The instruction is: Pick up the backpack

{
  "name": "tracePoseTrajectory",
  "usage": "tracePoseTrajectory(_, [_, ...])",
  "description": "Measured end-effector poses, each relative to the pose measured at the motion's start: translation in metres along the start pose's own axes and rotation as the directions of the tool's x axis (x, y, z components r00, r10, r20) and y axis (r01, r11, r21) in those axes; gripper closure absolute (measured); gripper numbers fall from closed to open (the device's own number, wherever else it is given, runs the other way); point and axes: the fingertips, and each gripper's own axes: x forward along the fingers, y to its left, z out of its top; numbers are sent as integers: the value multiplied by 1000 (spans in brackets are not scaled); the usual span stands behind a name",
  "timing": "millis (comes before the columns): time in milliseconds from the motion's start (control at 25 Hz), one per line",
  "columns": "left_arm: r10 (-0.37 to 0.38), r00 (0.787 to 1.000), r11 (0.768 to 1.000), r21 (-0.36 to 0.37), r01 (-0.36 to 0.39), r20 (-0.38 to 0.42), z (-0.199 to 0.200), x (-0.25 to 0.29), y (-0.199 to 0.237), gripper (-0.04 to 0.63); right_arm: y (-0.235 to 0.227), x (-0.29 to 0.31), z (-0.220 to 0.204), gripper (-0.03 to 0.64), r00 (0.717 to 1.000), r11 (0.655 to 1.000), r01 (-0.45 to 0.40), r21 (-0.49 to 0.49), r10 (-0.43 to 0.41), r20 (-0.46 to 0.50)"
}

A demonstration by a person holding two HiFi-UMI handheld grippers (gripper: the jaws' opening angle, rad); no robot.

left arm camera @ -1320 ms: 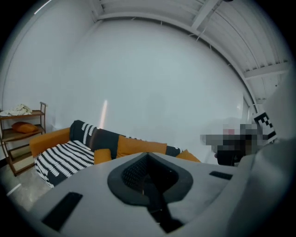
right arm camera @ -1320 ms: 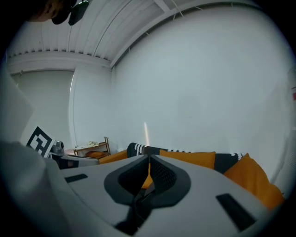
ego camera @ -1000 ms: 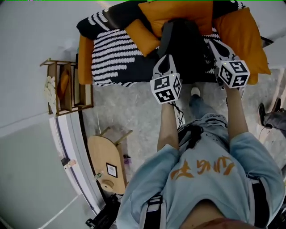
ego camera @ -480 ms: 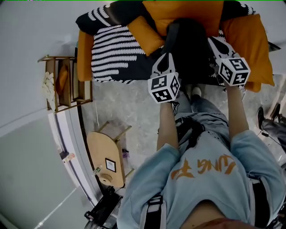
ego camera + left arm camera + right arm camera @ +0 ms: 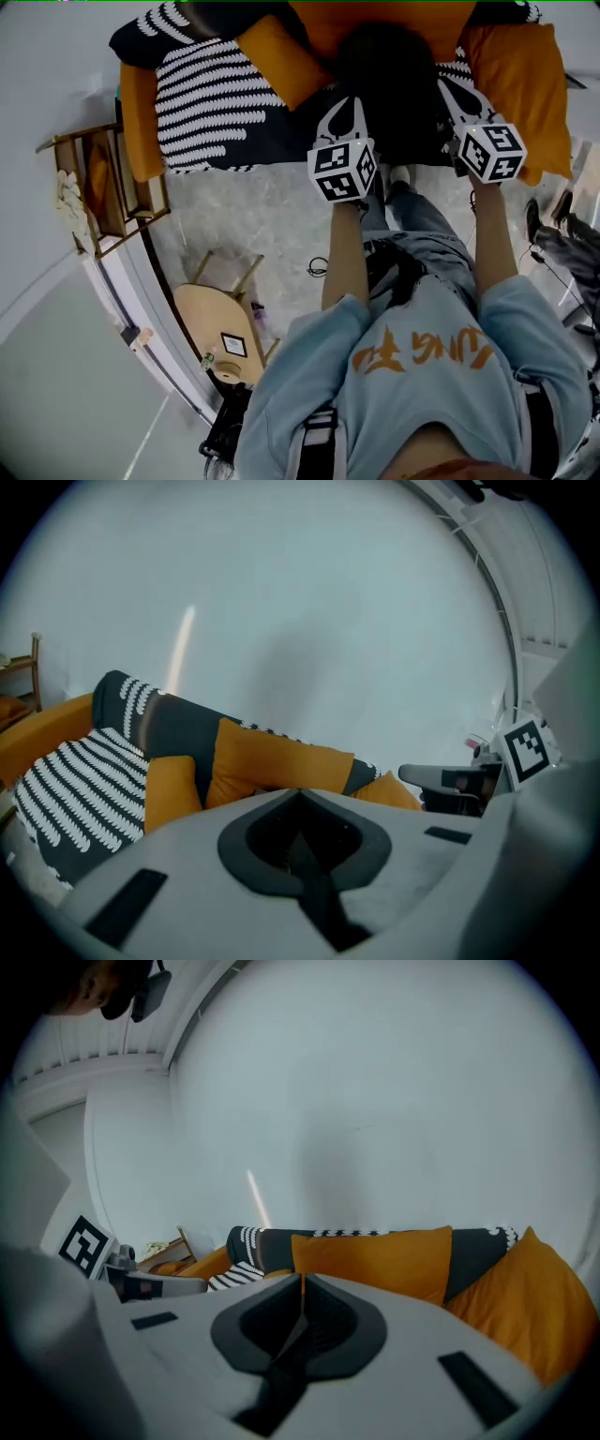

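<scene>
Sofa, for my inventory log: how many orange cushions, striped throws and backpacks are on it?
Orange cushions: 3
Striped throw: 1
Black backpack: 1
Total: 5

No legible text. Orange shirt print (image 5: 422, 352) is upside down, unreadable. Black-white square markers only: left cube (image 5: 342, 172), right cube (image 5: 492, 152), stool tag (image 5: 234, 345).

The left forearm (image 5: 341, 253) and the right forearm (image 5: 491, 234) are stretched forward, side by side. The left gripper (image 5: 344, 105) and the right gripper (image 5: 452, 90) are pointed ahead and tilted somewhat downward. Both pairs of jaws are pressed together, with nothing clamped between them.
</scene>
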Motion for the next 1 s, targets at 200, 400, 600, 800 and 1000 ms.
tracePoseTrajectory(200, [-49,993,999,-22,47,-105,-16,41,22,581,-3,39,-25,586,996,998,31,48,-26,-89])
tracePoseTrajectory(400, [-86,977,996,-36,80,-197,-29,75,42,581,-13,62,-42,586,989,993,75,91,-62,-136])
tracePoseTrajectory(600, [-134,959,991,-10,135,-250,-40,114,44,581,-45,72,-56,586,984,985,115,125,-96,-153])
tracePoseTrajectory(800, [-162,943,985,5,171,-290,-40,137,61,581,-46,91,-63,586,987,981,100,164,-76,-144])
tracePoseTrajectory(1000, [-198,926,978,1,209,-320,-39,162,70,581,-59,116,-71,583,978,981,113,159,-82,-194])
